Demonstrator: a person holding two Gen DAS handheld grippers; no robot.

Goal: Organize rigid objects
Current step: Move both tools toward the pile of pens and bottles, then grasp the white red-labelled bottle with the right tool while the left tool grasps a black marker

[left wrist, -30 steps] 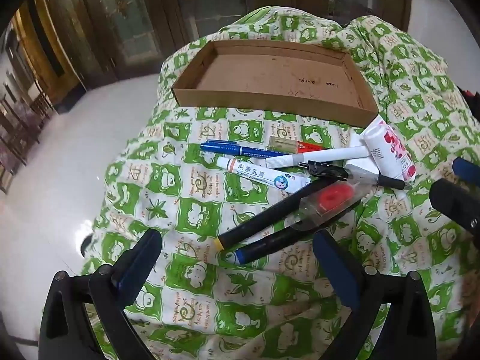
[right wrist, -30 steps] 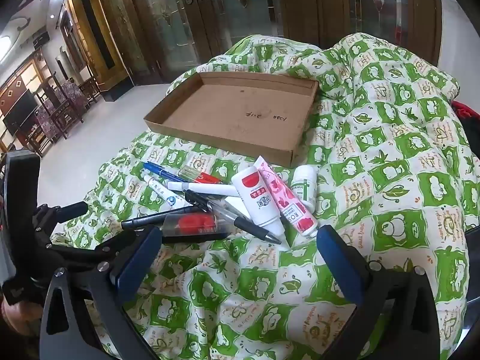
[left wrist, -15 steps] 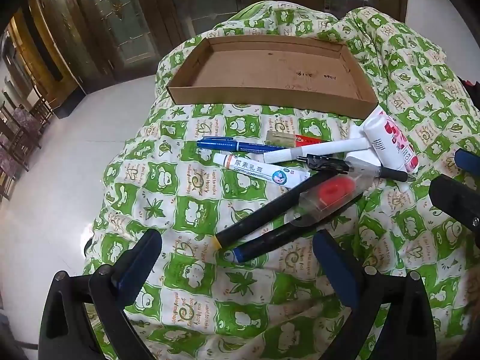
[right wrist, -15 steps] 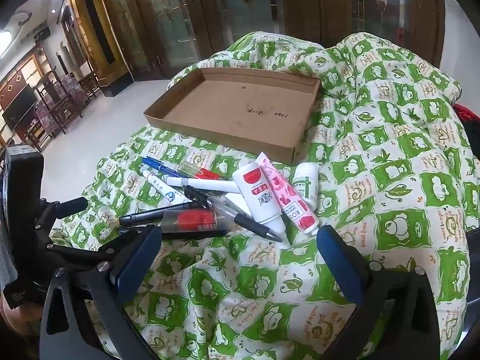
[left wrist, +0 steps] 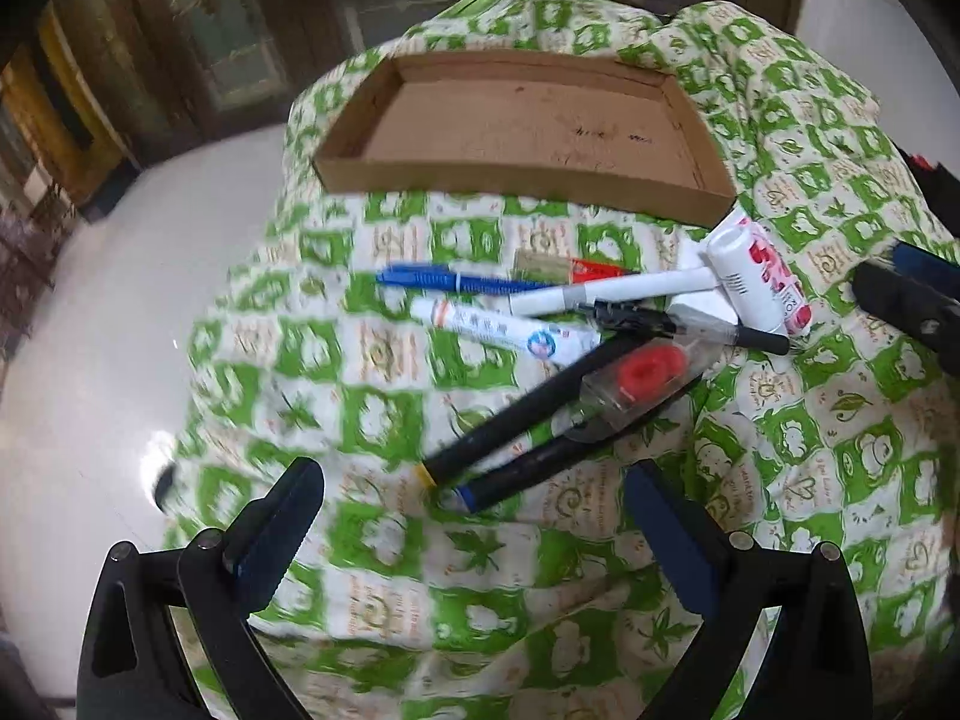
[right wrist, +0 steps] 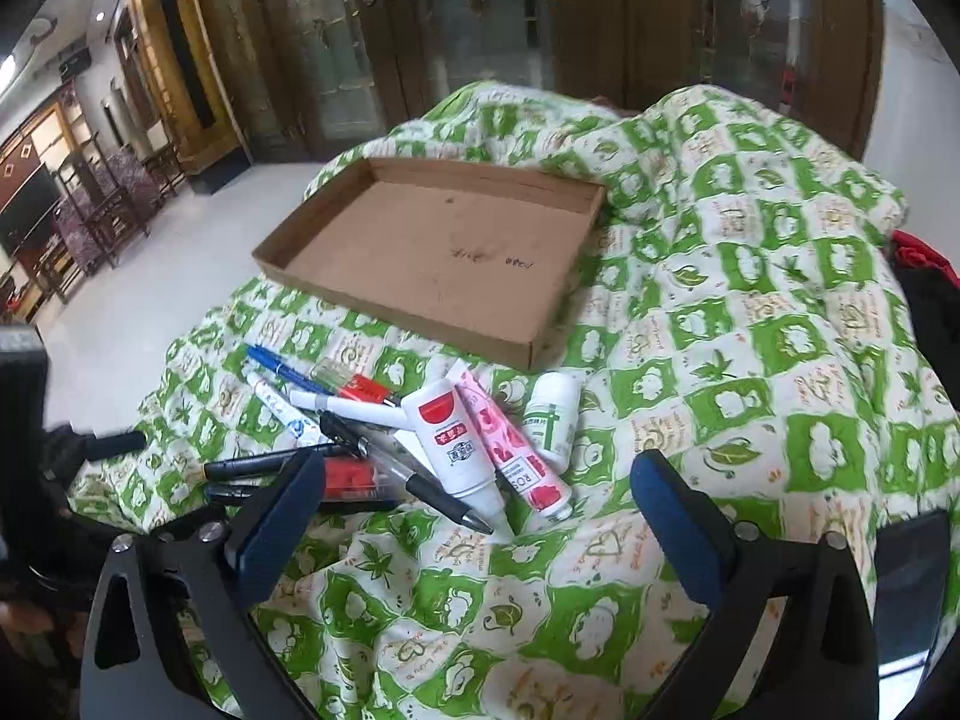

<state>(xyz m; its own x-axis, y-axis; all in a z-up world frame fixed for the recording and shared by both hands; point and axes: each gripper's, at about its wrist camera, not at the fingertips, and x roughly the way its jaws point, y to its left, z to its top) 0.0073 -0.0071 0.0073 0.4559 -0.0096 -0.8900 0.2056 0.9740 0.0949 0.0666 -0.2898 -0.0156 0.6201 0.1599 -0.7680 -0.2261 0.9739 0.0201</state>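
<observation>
Over the last second both tongs have been brought closer to the pile, which now fills more of each wrist view; nothing in the pile has been displaced. The left tongs (left wrist: 474, 516) are held wide and empty, just short of the near tips of the two black markers (left wrist: 516, 426), which lie crossed under the correction tape (left wrist: 636, 378). The right tongs (right wrist: 480, 510) are likewise wide and empty, low over the quilt (right wrist: 750, 360), with the black pen (right wrist: 420, 480) and the white tube (right wrist: 456, 444) between the fingers' line of sight. The tray (left wrist: 522, 186) remains empty beyond the pile, and no item has been placed. The approach is judged complete or nearly so; a first grasp is expected next, the markers being nearest for the left side.
</observation>
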